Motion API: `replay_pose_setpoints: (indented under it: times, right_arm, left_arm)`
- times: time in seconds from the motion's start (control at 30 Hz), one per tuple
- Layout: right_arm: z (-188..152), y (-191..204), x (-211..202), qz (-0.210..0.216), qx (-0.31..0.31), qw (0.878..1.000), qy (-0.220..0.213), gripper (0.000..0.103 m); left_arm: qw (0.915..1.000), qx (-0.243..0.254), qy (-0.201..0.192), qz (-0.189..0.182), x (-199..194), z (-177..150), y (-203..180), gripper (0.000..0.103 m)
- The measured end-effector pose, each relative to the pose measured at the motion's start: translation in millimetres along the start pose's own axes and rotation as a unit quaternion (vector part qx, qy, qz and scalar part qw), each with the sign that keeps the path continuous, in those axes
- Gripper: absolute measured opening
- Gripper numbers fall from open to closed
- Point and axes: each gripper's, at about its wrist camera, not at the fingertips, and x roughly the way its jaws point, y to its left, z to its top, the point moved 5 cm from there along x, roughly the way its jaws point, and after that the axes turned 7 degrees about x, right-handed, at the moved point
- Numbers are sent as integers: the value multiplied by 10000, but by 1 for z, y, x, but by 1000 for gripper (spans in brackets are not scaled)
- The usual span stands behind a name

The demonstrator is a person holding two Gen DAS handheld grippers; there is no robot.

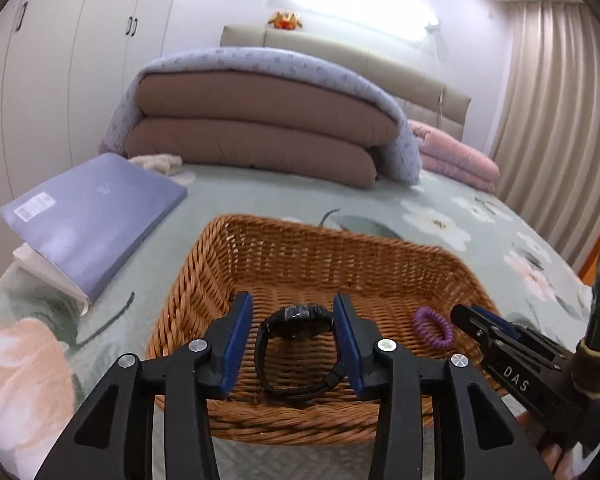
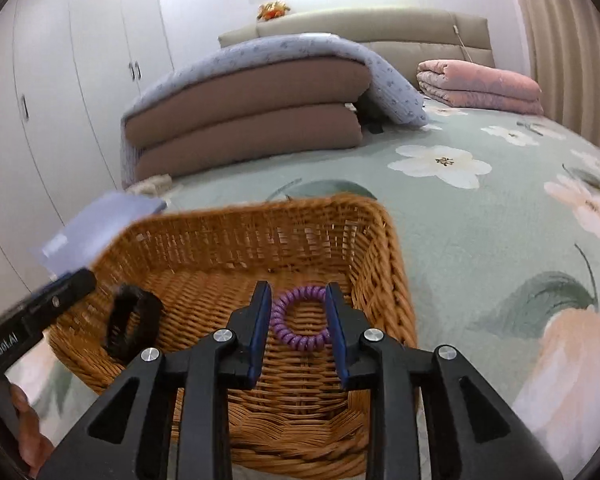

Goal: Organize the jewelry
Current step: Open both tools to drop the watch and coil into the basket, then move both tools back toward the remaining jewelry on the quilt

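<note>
A bed (image 2: 480, 220) with a pale green, flower-printed cover carried everything. A wicker basket (image 1: 288, 424) sat on the cover near the foot. To the basket's left a flat lilac box (image 1: 96, 216) rested on something white, tilted off the cover. Beyond the basket, toward the headboard, a folded brown quilt (image 1: 256, 128) was stacked in two thick layers with its lilac patterned side wrapped over the top. A small cream fluffy cloth (image 1: 158, 162) lay between box and quilt. Right of the quilt, farther from the basket, a folded pink quilt (image 2: 480, 84) lay.
</note>
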Motion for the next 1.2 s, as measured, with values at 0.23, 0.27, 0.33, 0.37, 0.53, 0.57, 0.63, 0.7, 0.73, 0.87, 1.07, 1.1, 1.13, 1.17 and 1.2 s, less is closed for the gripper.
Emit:
replay_pose_setpoints:
  times: [0.23, 0.27, 0.33, 0.37, 0.53, 0.57, 0.63, 0.7, 0.73, 0.87, 1.07, 1.1, 1.13, 1.17, 1.2]
  right_arm:
    - [11, 9, -76, -42, 32, 9968, -800, 31]
    - [7, 13, -94, 14, -20, 9963, -858, 32]
    - [0, 20, -116, 127, -182, 9964, -814, 32]
    - [-8, 20, -132, 171, -211, 9964, -806, 32]
    - [-50, 13, -176, 547, -96, 9972, -508, 59]
    - [-60, 12, -180, 622, -70, 9972, -411, 59]
    - [-77, 11, -186, 691, -56, 9973, -262, 59]
    - [-91, 11, -190, 625, -123, 9977, -212, 59]
    - [-96, 11, -191, 597, -149, 9979, -199, 59]
    - [-107, 6, -186, 381, -263, 9988, -176, 59]
    - [-114, -18, -172, 154, -174, 9997, 74, 55]
    - [-114, -20, -171, 144, -157, 9997, 84, 55]
    - [-114, -22, -170, 129, -139, 9998, 96, 55]
    - [-113, -24, -168, 112, -124, 9998, 114, 54]
    - [-112, -25, -164, 60, -120, 9998, 130, 53]
  left_arm:
    - [9979, -268, -534, -252, -66, 13, 1, 43]
    - [9974, -264, -602, -278, -76, 14, 1, 43]
    - [9964, -277, -742, -300, -104, 13, 3, 43]
    - [9962, -290, -753, -342, -125, 11, 4, 43]
    - [9979, -205, -543, -292, -183, -30, 16, 43]
    - [9985, -200, -432, -268, -193, -47, 23, 44]
    - [9991, -239, -247, -242, -201, -74, 34, 44]
    - [9991, -366, 14, -209, -205, -112, 47, 44]
    - [9988, -439, 109, -202, -205, -129, 52, 44]
    - [9961, -745, 382, -286, -195, -168, 60, 43]
    - [9949, -453, 812, -398, -175, -184, 35, 44]
    - [9943, -411, 910, -375, -172, -188, 29, 44]
    - [9929, -367, 1089, -298, -163, -194, 27, 44]
    - [9920, -365, 1181, -249, -159, -198, 28, 43]
    - [9918, -374, 1200, -214, -155, -200, 29, 43]
